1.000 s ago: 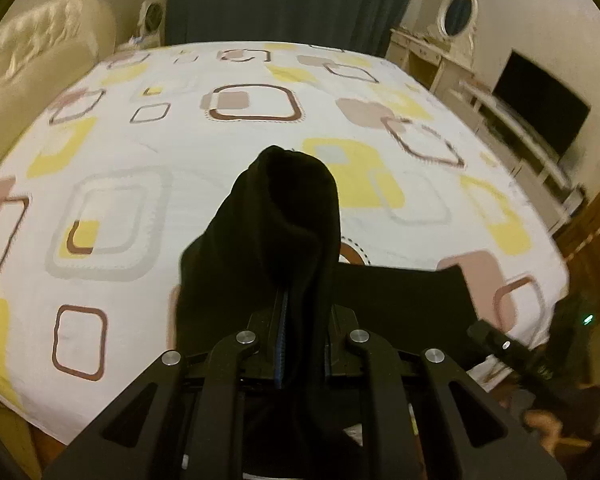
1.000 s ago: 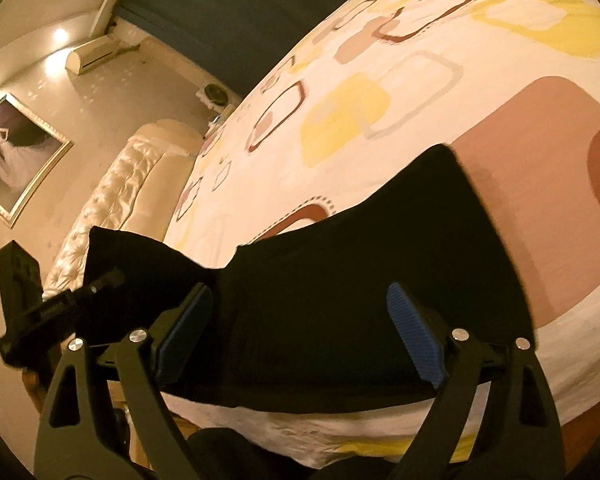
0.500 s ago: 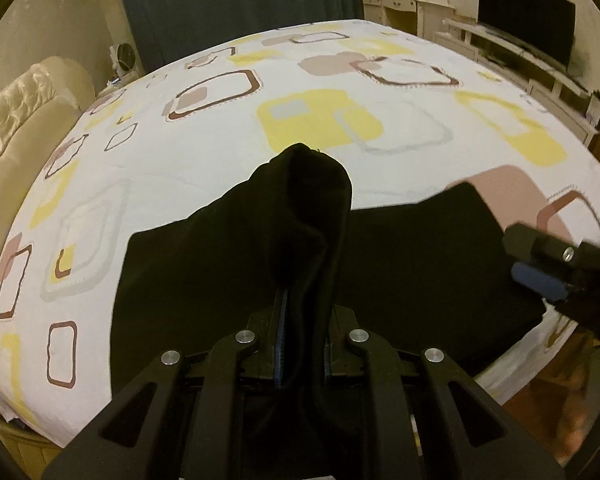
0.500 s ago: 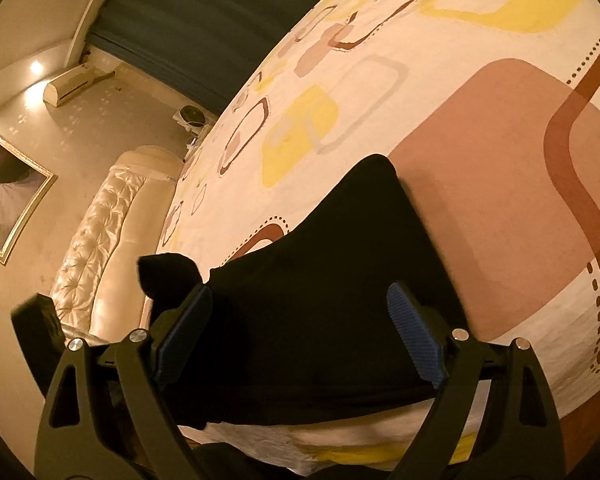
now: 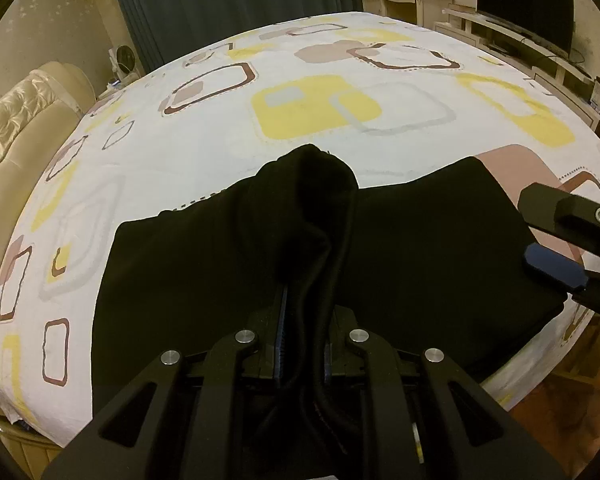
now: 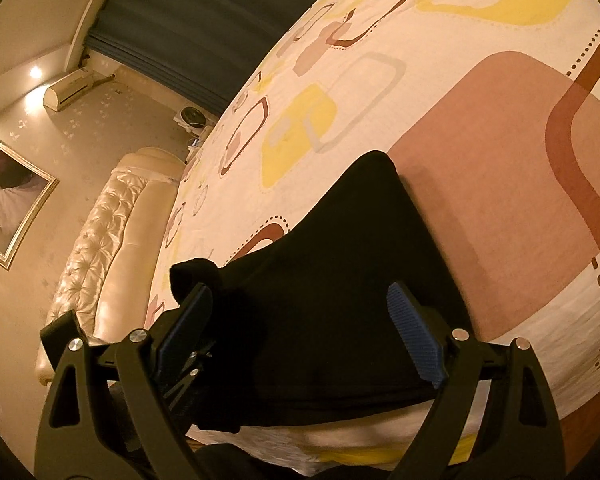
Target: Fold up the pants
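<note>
The black pants (image 5: 428, 248) lie folded near the front edge of the bed (image 5: 204, 152). My left gripper (image 5: 305, 320) is shut on a bunched fold of the pants that stands up between its fingers. My right gripper (image 6: 300, 320) is open and empty, hovering over the right end of the pants (image 6: 340, 272). Its blue pad (image 5: 552, 268) shows at the right edge of the left wrist view. The left gripper and its pinched fold (image 6: 196, 276) show at the left of the right wrist view.
The bed has a white sheet with yellow, brown and pink squares. A cream tufted headboard (image 5: 16, 128) is at the left, dark curtains (image 5: 228, 4) behind. A TV (image 5: 524, 4) on a low white unit and a dresser stand at the right.
The left gripper has carried the pinched fold rightward and swung its view right, so more of the pants lies spread on the bed. The right gripper stayed open and moved nearer to the left one.
</note>
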Demonstrator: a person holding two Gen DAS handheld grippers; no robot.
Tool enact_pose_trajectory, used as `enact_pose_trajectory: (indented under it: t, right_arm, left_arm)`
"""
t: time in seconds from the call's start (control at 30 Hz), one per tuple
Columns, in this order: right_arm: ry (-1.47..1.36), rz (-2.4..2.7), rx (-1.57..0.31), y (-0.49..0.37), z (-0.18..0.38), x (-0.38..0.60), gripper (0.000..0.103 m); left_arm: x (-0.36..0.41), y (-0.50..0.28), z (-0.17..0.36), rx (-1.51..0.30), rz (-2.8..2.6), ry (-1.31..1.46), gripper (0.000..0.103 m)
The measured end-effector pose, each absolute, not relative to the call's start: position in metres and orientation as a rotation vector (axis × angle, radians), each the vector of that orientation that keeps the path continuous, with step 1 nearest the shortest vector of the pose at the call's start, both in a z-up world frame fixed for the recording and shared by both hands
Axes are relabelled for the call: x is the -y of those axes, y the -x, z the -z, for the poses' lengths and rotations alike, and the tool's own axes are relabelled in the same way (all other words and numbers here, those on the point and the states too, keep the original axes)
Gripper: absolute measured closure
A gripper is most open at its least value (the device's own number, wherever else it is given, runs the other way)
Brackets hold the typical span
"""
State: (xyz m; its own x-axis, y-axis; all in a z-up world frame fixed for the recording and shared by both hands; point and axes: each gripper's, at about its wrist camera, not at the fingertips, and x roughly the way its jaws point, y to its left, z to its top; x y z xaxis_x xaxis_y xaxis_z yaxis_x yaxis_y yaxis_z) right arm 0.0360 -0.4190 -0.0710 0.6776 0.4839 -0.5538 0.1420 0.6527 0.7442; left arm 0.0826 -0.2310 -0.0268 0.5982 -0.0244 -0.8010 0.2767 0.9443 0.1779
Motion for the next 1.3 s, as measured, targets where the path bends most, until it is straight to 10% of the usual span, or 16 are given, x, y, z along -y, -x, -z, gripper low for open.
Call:
enact_pose_trajectory:
  t: [0.5, 0.83, 1.3]
  right_arm:
    - [-0.86, -0.221, -0.824, -0.036, 0.071, 0.419, 0.014]
    - [-0.877, -0.215, -0.741, -0.035, 0.049, 0.431, 0.014]
    - [-0.723, -0.413, -1.032, -0.092, 0.08, 0.333, 0.014]
  left_arm:
    - [0.238, -0.08, 0.034, -0.919, 0.206, -0.319, 0.083]
    - [0.185, -0.034, -0.036, -0.773, 0.351, -0.128, 0.019]
    - [-0.004, -0.045, -0.007, -0.831, 0.166, 0.121, 0.017]
